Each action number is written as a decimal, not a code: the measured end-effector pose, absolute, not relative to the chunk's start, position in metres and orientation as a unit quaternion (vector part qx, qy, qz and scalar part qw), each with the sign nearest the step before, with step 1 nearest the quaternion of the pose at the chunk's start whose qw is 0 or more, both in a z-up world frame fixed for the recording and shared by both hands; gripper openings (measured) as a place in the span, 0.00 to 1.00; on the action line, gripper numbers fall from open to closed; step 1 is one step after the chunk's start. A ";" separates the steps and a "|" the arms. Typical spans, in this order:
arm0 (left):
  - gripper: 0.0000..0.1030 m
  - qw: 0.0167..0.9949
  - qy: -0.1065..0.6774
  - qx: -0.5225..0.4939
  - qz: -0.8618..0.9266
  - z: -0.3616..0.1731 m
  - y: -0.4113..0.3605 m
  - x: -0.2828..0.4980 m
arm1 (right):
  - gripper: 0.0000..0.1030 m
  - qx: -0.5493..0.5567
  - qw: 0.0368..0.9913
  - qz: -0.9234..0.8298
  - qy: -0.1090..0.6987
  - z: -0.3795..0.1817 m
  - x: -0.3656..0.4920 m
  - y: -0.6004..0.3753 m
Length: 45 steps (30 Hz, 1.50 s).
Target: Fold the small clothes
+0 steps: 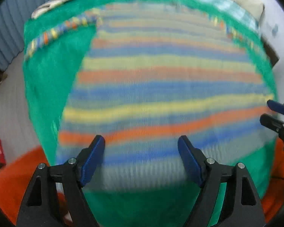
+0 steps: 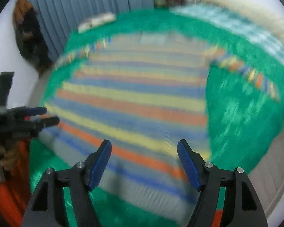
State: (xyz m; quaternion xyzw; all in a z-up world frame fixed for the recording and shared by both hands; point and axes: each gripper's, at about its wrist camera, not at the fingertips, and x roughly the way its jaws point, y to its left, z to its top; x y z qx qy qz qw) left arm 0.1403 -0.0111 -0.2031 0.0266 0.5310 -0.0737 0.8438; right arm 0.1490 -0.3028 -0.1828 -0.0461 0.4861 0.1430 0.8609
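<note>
While it lies flat on a green cloth (image 1: 45,87), the striped sweater (image 1: 161,87) stretches toward twelve o'clock, hem nearest, both sleeves spread sideways. The left gripper (image 1: 142,158) hovers over the hem, jaws apart and empty. The right gripper (image 2: 143,160), equally near, hangs over the hem's other end, jaws also apart.

Your left tongs (image 1: 141,145) hang spread wide above the near hem of the striped sweater (image 1: 161,87)

You look along both blue pads at the sweater lying flat on the green cover (image 1: 47,87), bands of yellow, orange and blue running across, one sleeve (image 1: 62,30) stretched out at upper left. Your right tongs (image 1: 272,113) poke in at the right edge, beside the sweater's side. A pale folded item (image 1: 53,3) lies on the far corner; everything is motion-blurred
</note>
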 end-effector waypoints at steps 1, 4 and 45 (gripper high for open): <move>0.85 0.854 0.515 0.030 -0.064 -0.205 -0.009 0.131 | 0.70 -0.056 0.842 0.127 0.521 -0.203 0.145 -0.301; 0.88 0.859 0.507 0.045 -0.057 -0.207 -0.009 0.126 | 0.71 -0.085 0.859 0.115 0.492 -0.214 0.125 -0.297; 1.00 0.906 0.421 0.013 -0.033 -0.220 -0.032 0.187 | 0.94 -0.042 0.923 0.071 0.375 -0.230 0.173 -0.268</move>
